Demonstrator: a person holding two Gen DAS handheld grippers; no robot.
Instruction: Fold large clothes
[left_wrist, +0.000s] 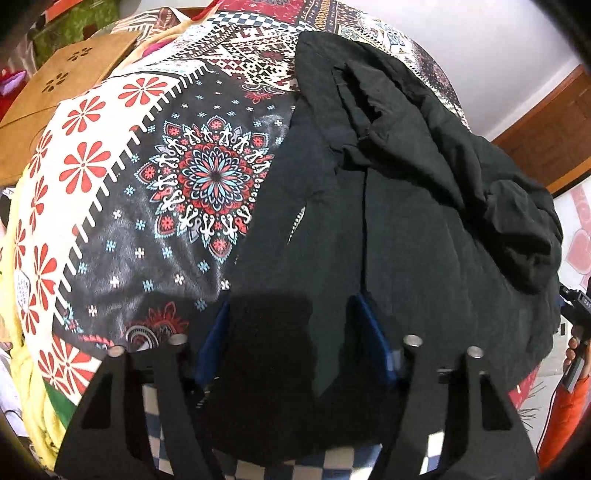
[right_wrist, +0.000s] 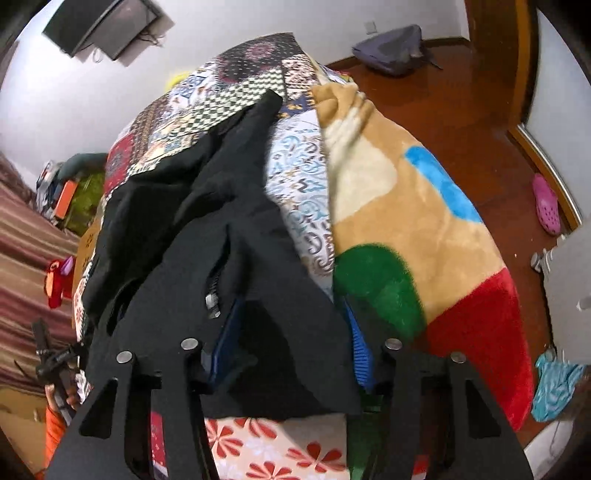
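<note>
Clearly the whole move turns on the near hem of the black jacket (left_wrist: 388, 206), which lies on the patterned bedspread (left_wrist: 122, 155) of the bed with its long axis running away from both grippers, hem nearest, bunched collar and sleeves at the far end. The zip line down its front runs the same way, straight out from the jaws.

Left gripper (left_wrist: 291, 343): it sits at the hem on the side of the jacket nearest the big mandala print, and black cloth fills the gap between its blue pads (left_wrist: 373, 339). The jaws are partly closed around that fold. Whether the pads already pinch the cloth firmly I cannot tell; dark fabric hides the contact.

Right gripper (right_wrist: 291, 332): it is on the hem at the jacket's other side, nearest the tan fleece blanket (right_wrist: 406, 206) that lies beside the jacket. A flap of black cloth stands between its blue pads (right_wrist: 360, 347), with the zip pull (right_wrist: 211, 301) just beside the left pad. Its jaws are also half closed; the grip looks likely but is not certain.

Neither hand is nearer: both stand at the same edge. My reading is that the hem gets lifted and carried away toward the collar.
</note>
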